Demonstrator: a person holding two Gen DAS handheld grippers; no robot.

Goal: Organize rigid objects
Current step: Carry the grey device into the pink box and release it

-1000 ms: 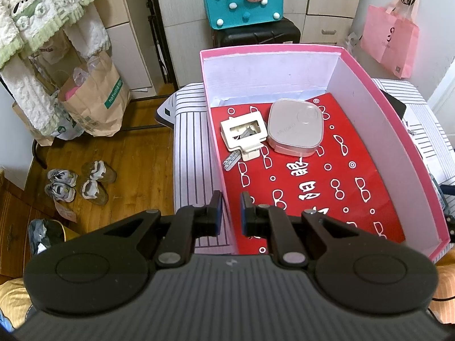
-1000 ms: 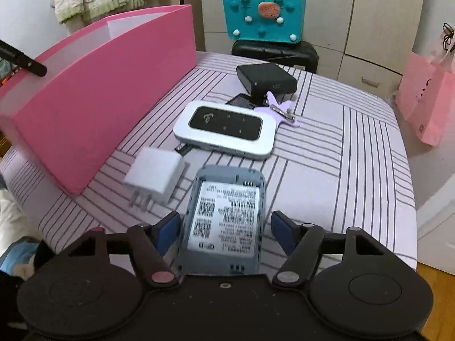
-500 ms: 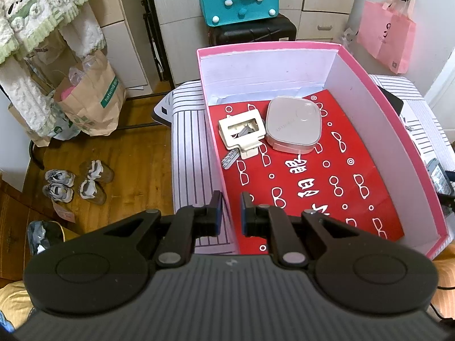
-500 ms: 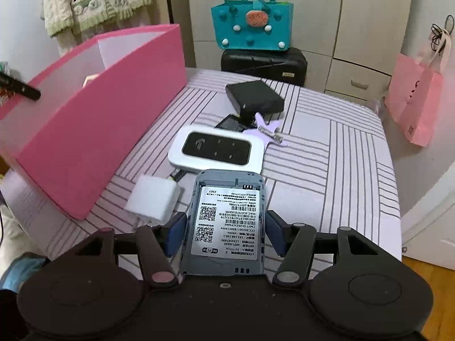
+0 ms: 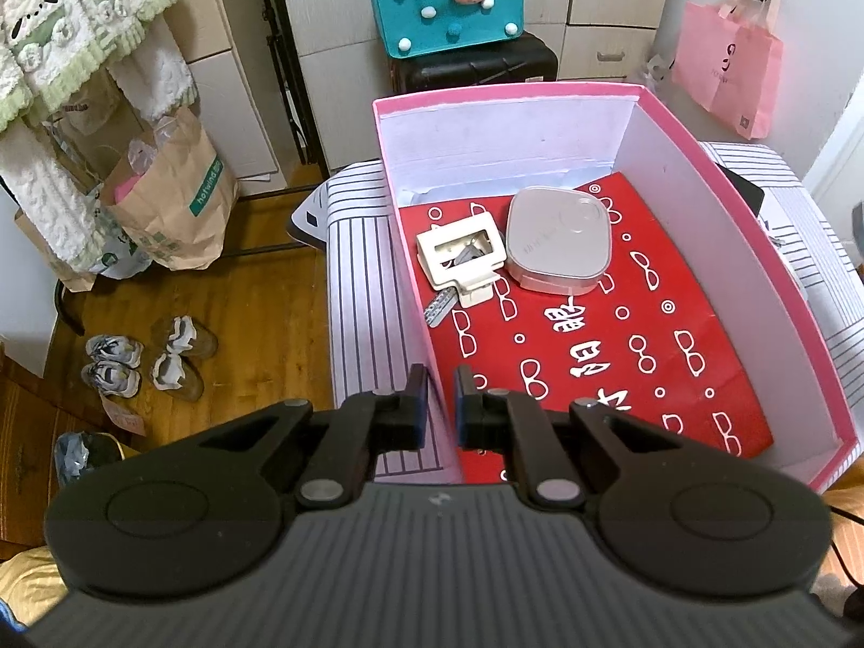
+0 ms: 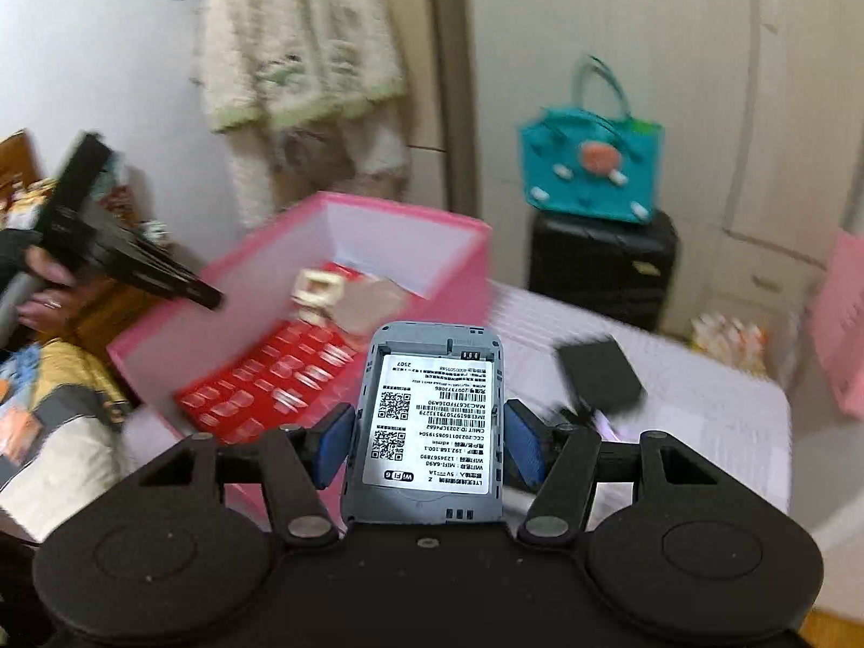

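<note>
My right gripper (image 6: 429, 432) is shut on a grey pocket router (image 6: 432, 410), label side up, and holds it in the air beside the open pink box (image 6: 178, 318); the view is motion-blurred. My left gripper (image 5: 440, 405) is shut on the box's near left wall (image 5: 410, 248). It shows in the right wrist view as the black left gripper (image 6: 135, 264) in a person's hand. On the red patterned paper (image 5: 621, 356) in the box lie a white clip holder (image 5: 459, 259), a beige square case (image 5: 559, 245) and a small metal strip (image 5: 438, 309).
The box stands on a striped table cloth (image 5: 356, 281). A small black box (image 6: 599, 372) lies on the table to the right. A teal bag (image 6: 591, 162) sits on a black suitcase (image 6: 605, 264) behind. Paper bags (image 5: 173, 200) and shoes (image 5: 146, 356) are on the wooden floor at left.
My right gripper has risen with the grey router and turned toward the pink box; the white router and charger on the table have dropped out of its view. The left gripper has stayed put.
</note>
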